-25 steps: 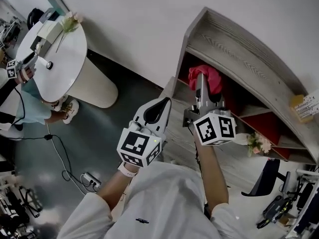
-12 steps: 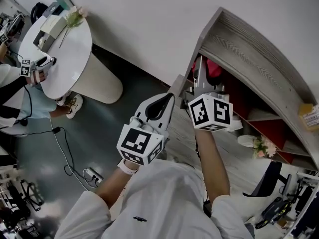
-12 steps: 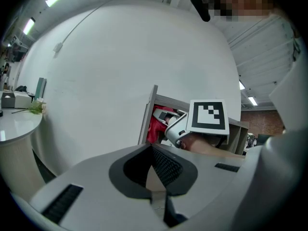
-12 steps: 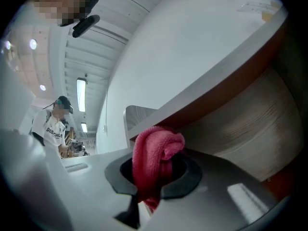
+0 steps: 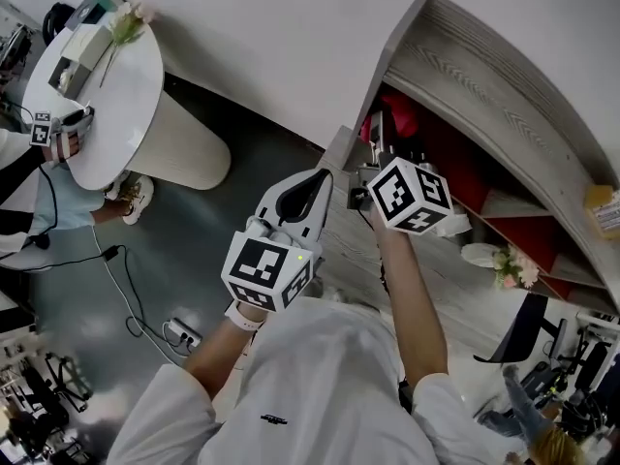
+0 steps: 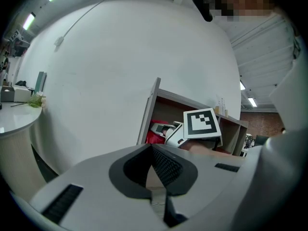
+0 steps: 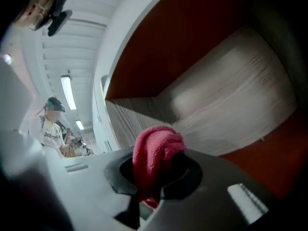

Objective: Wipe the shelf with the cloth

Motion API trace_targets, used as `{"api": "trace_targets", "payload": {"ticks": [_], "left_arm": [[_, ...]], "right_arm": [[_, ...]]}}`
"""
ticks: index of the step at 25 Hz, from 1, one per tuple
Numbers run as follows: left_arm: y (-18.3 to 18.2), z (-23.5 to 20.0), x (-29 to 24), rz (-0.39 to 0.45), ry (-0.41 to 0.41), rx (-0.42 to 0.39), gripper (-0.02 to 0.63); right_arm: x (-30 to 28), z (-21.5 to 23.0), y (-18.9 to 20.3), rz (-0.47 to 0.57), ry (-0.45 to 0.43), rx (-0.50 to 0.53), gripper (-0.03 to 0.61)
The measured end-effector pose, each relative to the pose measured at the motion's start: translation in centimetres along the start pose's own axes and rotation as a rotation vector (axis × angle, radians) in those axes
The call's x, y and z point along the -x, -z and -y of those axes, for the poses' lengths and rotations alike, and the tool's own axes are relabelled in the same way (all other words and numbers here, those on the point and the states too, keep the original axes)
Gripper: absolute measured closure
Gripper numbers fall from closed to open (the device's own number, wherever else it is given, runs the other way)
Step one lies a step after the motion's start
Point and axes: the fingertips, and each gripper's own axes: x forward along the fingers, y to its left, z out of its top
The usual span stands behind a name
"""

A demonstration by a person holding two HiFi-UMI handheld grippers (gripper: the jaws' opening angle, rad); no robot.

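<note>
A grey wooden shelf (image 5: 484, 76) with red back panels stands at the upper right. My right gripper (image 5: 385, 151) reaches into its upper left compartment, shut on a pink-red cloth (image 5: 389, 122). In the right gripper view the cloth (image 7: 156, 155) bunches between the jaws of the right gripper (image 7: 153, 179), close to the compartment's pale wood board (image 7: 231, 95) and red panel (image 7: 168, 37). My left gripper (image 5: 315, 187) hangs shut and empty just outside the shelf's left side. The left gripper (image 6: 159, 177) looks at the shelf (image 6: 153, 105) and the cloth (image 6: 153, 134).
A round white table (image 5: 107, 95) stands at the upper left, where another person's hand (image 5: 53, 134) holds a gripper. Cables and a power strip (image 5: 179, 335) lie on the floor. A white dish (image 5: 480, 254) and flowers (image 5: 511, 269) sit lower on the shelf, a box (image 5: 603, 209) on top.
My right gripper has carried the cloth leftward along the compartment toward the shelf's left wall. The left gripper has stayed about where it was.
</note>
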Motion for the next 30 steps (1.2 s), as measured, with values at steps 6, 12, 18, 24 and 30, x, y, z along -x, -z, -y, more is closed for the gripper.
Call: {"api": "trace_targets", "payload": {"ticks": [6, 12, 18, 24, 30], "left_arm": [[0.4, -0.4, -0.1, -0.003, -0.01, 0.005, 0.614], [0.8, -0.2, 0.2, -0.013, -0.012, 0.01, 0.614], [0.8, 1.2, 0.0, -0.006, 0.015, 0.015, 0.614], [1.0, 3.2, -0.9, -0.01, 0.06, 0.008, 0.614], [1.3, 5.6, -1.7, -0.018, 0.114, 0.001, 0.614]], "right_arm": [[0.0, 2.8, 5.5, -0.239, 0.14, 0.003, 0.532], [0.8, 3.8, 5.9, -0.289, 0.194, 0.045, 0.529], [4.5, 6.9, 5.4, -0.335, 0.322, 0.047, 0.529], [8.6, 10.6, 3.6, -0.299, 0.415, 0.02, 0.529], [13.6, 15.3, 1.0, -0.237, 0.558, -0.031, 0.529]]}}
